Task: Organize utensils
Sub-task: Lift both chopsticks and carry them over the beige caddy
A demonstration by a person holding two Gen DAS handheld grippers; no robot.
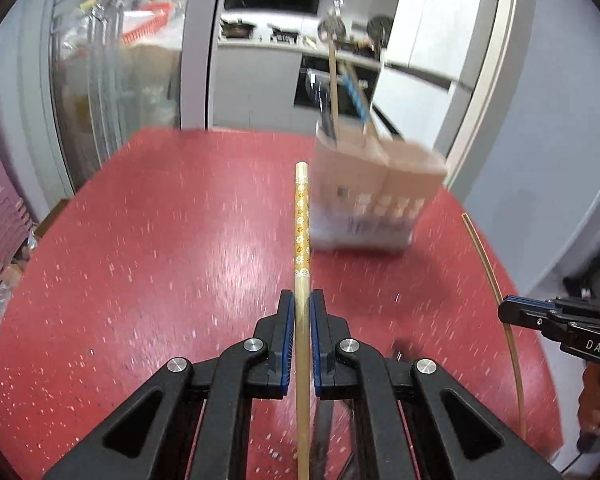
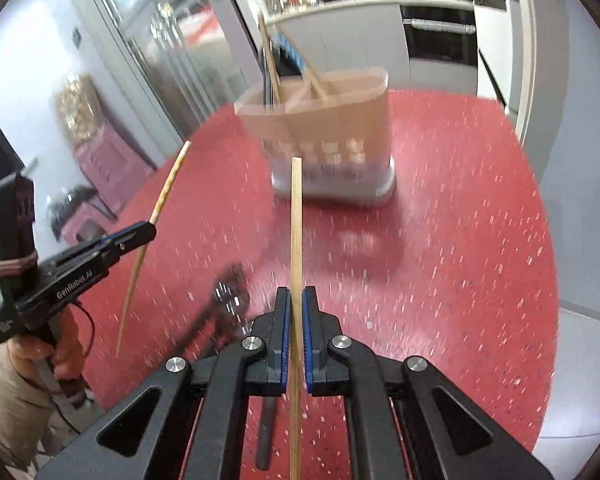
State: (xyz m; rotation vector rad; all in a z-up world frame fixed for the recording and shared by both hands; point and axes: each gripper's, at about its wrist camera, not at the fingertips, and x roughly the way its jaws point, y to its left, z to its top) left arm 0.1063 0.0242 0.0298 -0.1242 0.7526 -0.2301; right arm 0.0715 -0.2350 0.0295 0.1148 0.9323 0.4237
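Observation:
My left gripper (image 1: 301,300) is shut on a wooden chopstick with a yellow flower pattern (image 1: 301,216), held above the red table and pointing toward the beige utensil holder (image 1: 376,196). My right gripper (image 2: 296,296) is shut on a plain wooden chopstick (image 2: 296,216), also pointing at the holder (image 2: 324,136). The holder stands upright with several utensils in its compartments. Each gripper shows in the other's view: the right gripper (image 1: 512,312) with its chopstick (image 1: 496,292), and the left gripper (image 2: 148,230) with its chopstick (image 2: 160,208).
The round red speckled table (image 1: 140,260) carries the holder at its far side. A dark utensil (image 2: 266,432) lies on the table under my right gripper. A glass door, pink stools (image 2: 108,168) and a kitchen lie beyond the table's edge.

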